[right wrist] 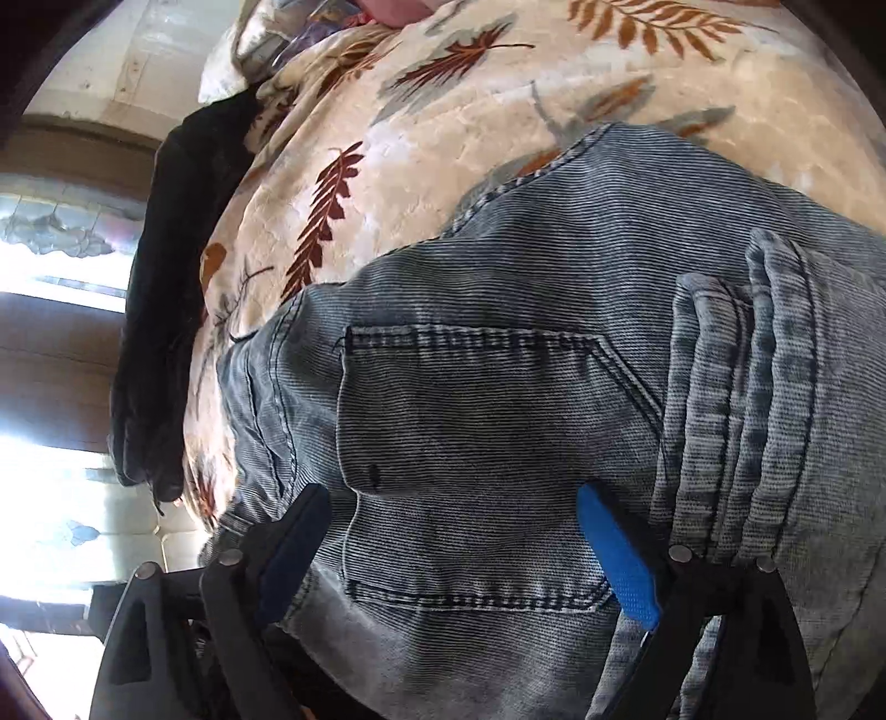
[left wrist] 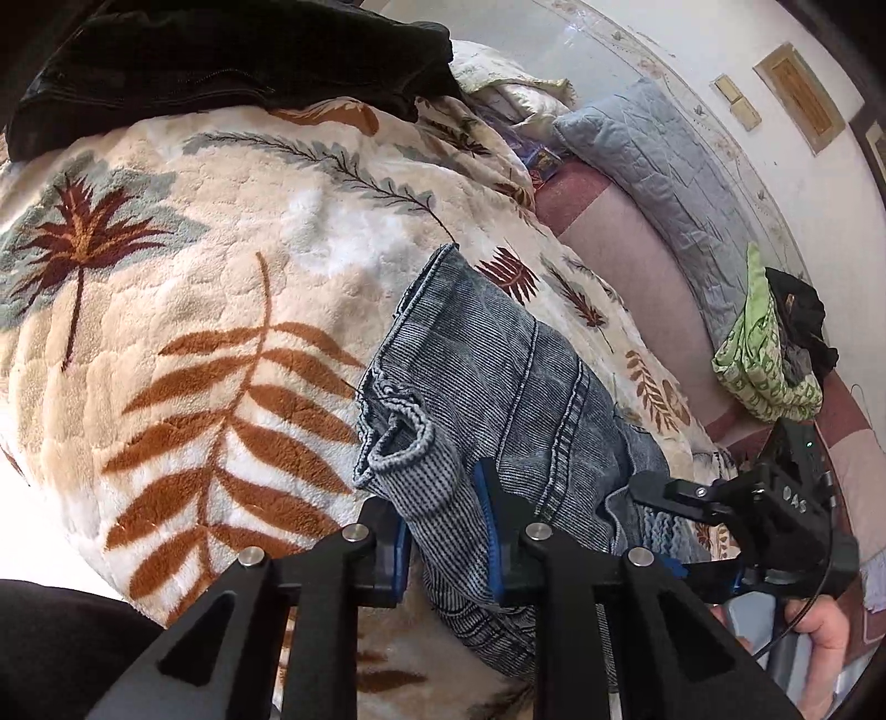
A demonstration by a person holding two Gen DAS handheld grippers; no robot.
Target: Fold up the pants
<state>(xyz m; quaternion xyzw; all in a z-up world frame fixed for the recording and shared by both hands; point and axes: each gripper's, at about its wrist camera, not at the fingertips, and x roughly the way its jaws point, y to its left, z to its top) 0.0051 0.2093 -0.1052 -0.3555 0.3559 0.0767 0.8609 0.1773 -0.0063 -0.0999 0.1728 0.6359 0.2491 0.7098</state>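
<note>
L wrist: left gripper jaws closed on a ribbed hem fold of the jeans, folded on the fleece leaf-print blanket. Keep edges aligned.
R wrist: right gripper jaws wide open, empty, over the rear pocket; stiff washed denim.

Pants: washed blue-grey denim, fine ribbed weave, paler stitched seams; back pocket outlined in dark double stitching. Blanket on the bed: cream fleece with rust-orange fern fronds, maroon leaves, grey-blue leaf shadows. Dark garment: plain black (looks corduroy, hard to tell). Pillow: pale blue, quilted. Bag: lime green with darker green print. Left tongs and right tongs: black frames, blue pads, silver pins. Wall: off-white.
</note>
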